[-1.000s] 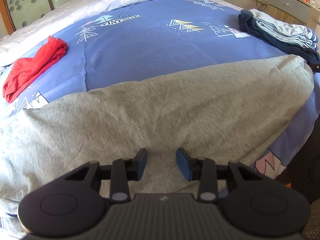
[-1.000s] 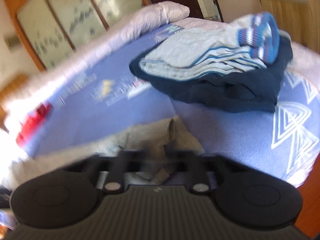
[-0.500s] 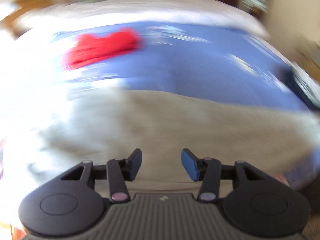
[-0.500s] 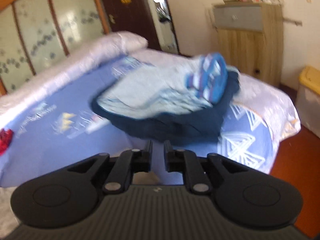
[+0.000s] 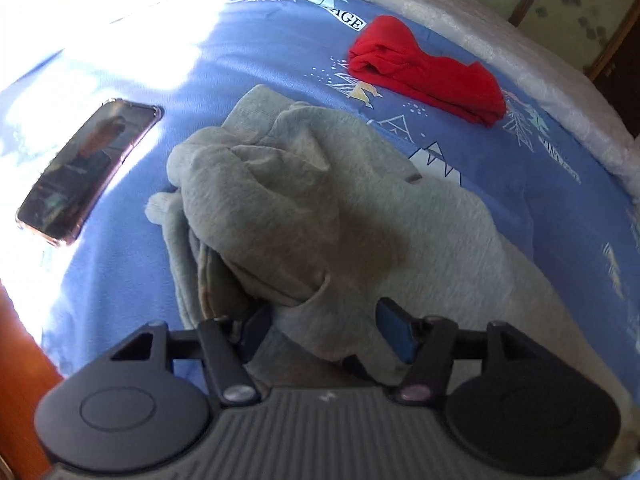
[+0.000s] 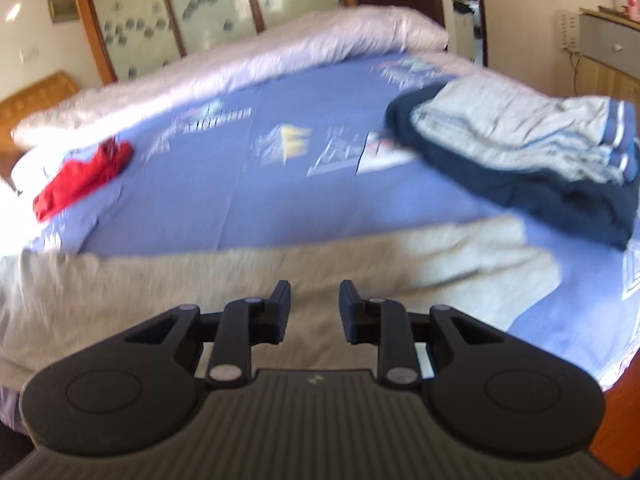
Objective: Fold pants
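The grey pants [image 5: 288,208] lie on the blue bedsheet [image 5: 224,56], and in the left wrist view one end is bunched into thick folds. My left gripper [image 5: 326,332] points down at that heap. Its jaws are opening, and a fold of grey cloth sits loosely between them without being pinched. In the right wrist view the grey pants [image 6: 240,280] stretch flat across the near side of the bed. My right gripper [image 6: 314,312] hovers over them. Its jaws are opening too, with nothing gripped between the fingers.
A phone [image 5: 88,168] lies face up on the sheet left of the bunched cloth. A red garment [image 5: 424,76] rests further back near the white quilt [image 5: 520,56]. A stack of folded clothes [image 6: 520,152] sits at the right of the bed, with a wooden cabinet [image 6: 608,52] behind it.
The left gripper swung across the bed and rolled, and now faces the bunched end beside the phone with wider jaws. The right gripper released the pants' edge, parted its jaws and shifted over the flat cloth.
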`<state>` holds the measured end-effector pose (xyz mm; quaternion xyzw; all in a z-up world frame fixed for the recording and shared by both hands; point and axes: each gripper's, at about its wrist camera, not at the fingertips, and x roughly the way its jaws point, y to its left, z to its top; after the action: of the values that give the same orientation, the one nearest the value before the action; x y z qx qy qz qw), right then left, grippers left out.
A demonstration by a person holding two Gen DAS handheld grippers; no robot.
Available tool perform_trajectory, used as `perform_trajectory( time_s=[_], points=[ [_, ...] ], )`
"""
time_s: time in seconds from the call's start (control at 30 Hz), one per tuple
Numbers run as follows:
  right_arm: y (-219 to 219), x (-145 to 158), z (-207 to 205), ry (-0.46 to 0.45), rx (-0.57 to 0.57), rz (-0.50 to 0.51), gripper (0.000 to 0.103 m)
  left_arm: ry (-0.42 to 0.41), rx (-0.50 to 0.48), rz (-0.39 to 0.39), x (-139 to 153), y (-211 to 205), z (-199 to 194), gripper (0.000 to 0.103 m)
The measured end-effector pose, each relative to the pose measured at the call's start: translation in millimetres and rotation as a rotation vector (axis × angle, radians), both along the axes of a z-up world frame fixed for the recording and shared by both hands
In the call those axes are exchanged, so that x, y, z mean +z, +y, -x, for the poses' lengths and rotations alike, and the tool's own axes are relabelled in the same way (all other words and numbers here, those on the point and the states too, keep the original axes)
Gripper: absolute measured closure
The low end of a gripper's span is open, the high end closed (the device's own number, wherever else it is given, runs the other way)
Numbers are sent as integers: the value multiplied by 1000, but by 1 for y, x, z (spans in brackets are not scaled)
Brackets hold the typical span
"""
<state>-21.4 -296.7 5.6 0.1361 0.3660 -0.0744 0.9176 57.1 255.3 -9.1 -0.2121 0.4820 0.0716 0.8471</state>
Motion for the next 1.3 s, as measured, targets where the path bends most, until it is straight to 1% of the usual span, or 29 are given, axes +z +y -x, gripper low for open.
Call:
perform_trajectory(
  time_s=[0.03, 0.07, 0.13, 0.17, 0.23, 0.33, 0.37, 0.43, 0.5, 0.53, 0.57, 0.6, 0.63, 0.67, 0.73, 0.8, 0.87, 0.9, 0.93, 0.97, 1.0, 1.03, 1.07, 1.1, 1.17, 1.23, 1.27, 1.3],
  points=[
    [4, -3, 0, 13, 3, -8, 74, 4, 21, 32, -3, 4, -3, 47],
    [8, -7, 2, 24, 4, -10, 74, 20, 47, 57, -8, 10, -5, 63],
    [12, -13, 2, 49, 4, -8, 74, 60, 81, 65, -13, 17, -5, 84],
    [12, -15, 1, 61, 3, -9, 74, 61, 82, 73, -12, 19, -2, 86],
    [14, -17, 2, 72, 4, -8, 74, 40, 66, 66, 3, 20, 13, 87],
    [13, -18, 4, 79, 1, 12, 74, -26, 11, 37, 34, 18, 41, 87],
    [12, -20, 3, 91, -6, 17, 74, -32, 6, 32, 39, 20, 47, 86],
    [7, -26, 2, 117, -15, 6, 74, -8, 18, 7, 32, 23, 54, 84],
    [4, -28, 1, 113, -17, -6, 74, 64, 40, -28, 8, 25, 52, 82],
    [6, -27, 0, 116, -15, 1, 74, 107, 56, -33, -10, 26, 49, 78],
    [8, -26, -1, 118, -13, 11, 74, 114, 67, -35, -21, 27, 50, 71],
    [10, -24, -1, 115, -11, 17, 72, 95, 81, -56, -21, 25, 51, 68],
    [12, -21, 0, 104, -5, 14, 72, 93, 77, -87, -18, 21, 50, 65],
    [16, -15, 3, 79, 13, 9, 72, 92, 66, -112, -15, 18, 49, 65],
    [26, -5, 8, 35, 64, 29, 71, 99, 48, -164, -10, 12, 49, 60],
    [37, 2, 10, 6, 113, 50, 71, 97, 32, -189, 0, 7, 49, 60],
    [45, 4, 10, -2, 155, 48, 71, 62, 40, -206, 15, 5, 55, 58],
    [50, 2, 8, 19, 173, 55, 71, 45, 51, -221, 22, 4, 58, 57],
    [54, -3, 5, 68, 192, 73, 71, 24, 69, -239, 29, 4, 61, 57],
    [57, -14, 1, 154, 221, 93, 71, 6, 88, -255, 35, 4, 65, 57],
    [57, -23, 0, 212, 247, 100, 70, -9, 109, -269, 41, 5, 67, 57],
    [56, -22, 6, 177, 259, 102, 70, -21, 129, -277, 46, 5, 68, 57],
    [53, -19, 8, 195, 266, 90, 71, -35, 150, -276, 51, 7, 69, 57],
    [48, -14, 11, 197, 258, 69, 71, -50, 158, -267, 55, 7, 70, 57],
    [26, -3, 20, 149, 191, -23, 71, -84, 144, -241, 63, 2, 68, 57],
    [-5, 2, 31, 99, 70, -136, 70, -115, 89, -234, 68, -14, 61, 56],
    [-21, 3, 40, 66, -4, -187, 70, -127, 53, -236, 69, -25, 56, 54],
    [-36, 2, 48, 39, -77, -231, 68, -133, 14, -238, 68, -37, 51, 53]
  ],
)
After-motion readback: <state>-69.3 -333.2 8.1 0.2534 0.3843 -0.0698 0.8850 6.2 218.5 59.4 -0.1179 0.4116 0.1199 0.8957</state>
